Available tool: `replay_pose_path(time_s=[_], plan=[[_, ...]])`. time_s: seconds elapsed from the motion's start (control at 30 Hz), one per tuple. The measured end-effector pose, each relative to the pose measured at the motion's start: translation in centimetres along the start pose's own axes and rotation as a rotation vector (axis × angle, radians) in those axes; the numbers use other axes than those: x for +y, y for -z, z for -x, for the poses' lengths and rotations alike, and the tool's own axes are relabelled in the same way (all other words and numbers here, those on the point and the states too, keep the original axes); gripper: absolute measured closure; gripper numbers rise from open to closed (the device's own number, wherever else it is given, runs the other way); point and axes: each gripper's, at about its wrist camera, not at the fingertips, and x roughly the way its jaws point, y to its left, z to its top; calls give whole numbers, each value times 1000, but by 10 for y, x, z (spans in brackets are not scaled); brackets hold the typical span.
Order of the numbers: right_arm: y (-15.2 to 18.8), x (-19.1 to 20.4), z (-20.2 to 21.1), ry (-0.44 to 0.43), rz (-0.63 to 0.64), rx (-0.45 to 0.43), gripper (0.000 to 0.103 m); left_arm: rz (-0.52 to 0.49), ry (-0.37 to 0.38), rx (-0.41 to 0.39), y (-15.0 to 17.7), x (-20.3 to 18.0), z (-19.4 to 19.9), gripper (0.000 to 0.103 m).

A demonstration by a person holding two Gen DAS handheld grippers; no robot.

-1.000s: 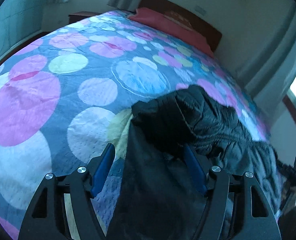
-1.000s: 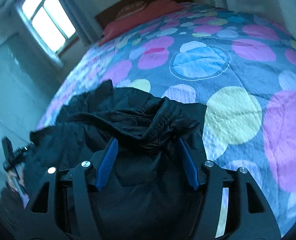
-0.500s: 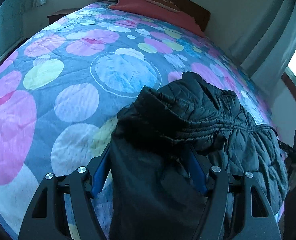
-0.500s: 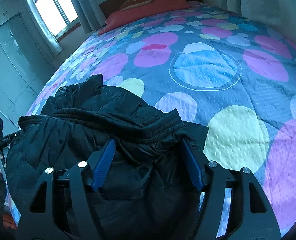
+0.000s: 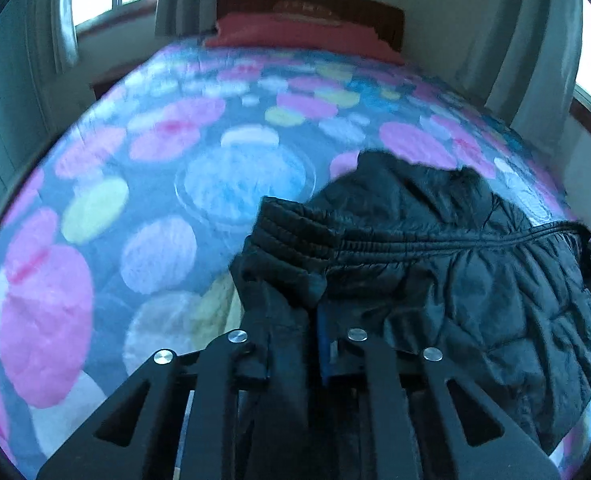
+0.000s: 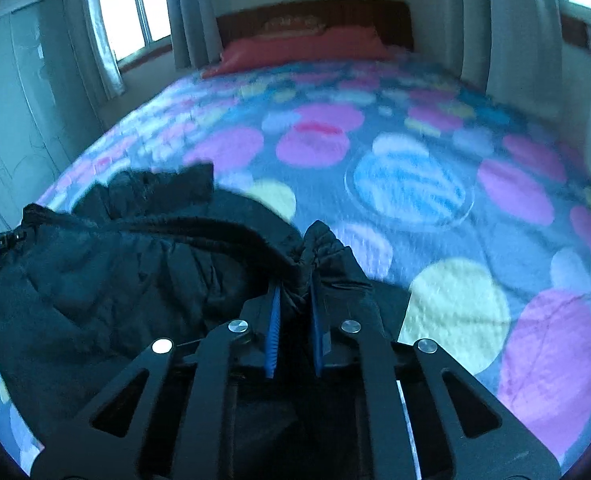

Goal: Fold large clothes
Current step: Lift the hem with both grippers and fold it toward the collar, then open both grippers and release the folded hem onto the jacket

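Black quilted puffer jacket (image 5: 455, 272) heaped on the near part of the circle-patterned bedspread (image 5: 155, 184). Left gripper (image 5: 295, 320) closing, pinching a fold of its elastic-hemmed edge. Right gripper (image 6: 295, 304) closing too, blue pads (image 6: 273, 320) nipping bunched jacket fabric.

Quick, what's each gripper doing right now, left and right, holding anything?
Left gripper: jaws closing, pinching the black jacket fabric.
Right gripper: jaws closing, clamped on a bunched edge of the same jacket.

A black quilted jacket (image 5: 475, 280) lies bunched on the bed, its elastic hem stretched taut.
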Motion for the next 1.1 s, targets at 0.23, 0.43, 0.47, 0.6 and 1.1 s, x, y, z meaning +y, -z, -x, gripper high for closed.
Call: replay_pose_path(time_s=[0.23, 0.43, 0.47, 0.6, 1.1], plan=[[-46, 6, -6, 57, -9, -104, 91, 32, -61, -90, -46, -3, -3, 89], [-48, 2, -78, 150, -1, 2, 91, 60, -153, -42, -51, 0, -55, 89], [-44, 1, -88, 162, 5, 28, 90, 62, -166, -24, -47, 2, -67, 89], [-27, -5, -123, 191, 1, 109, 86, 42, -195, -2, -32, 2, -94, 87], [-42, 17, -63, 188, -76, -1, 67, 115, -270, -111, -35, -4, -7, 58]])
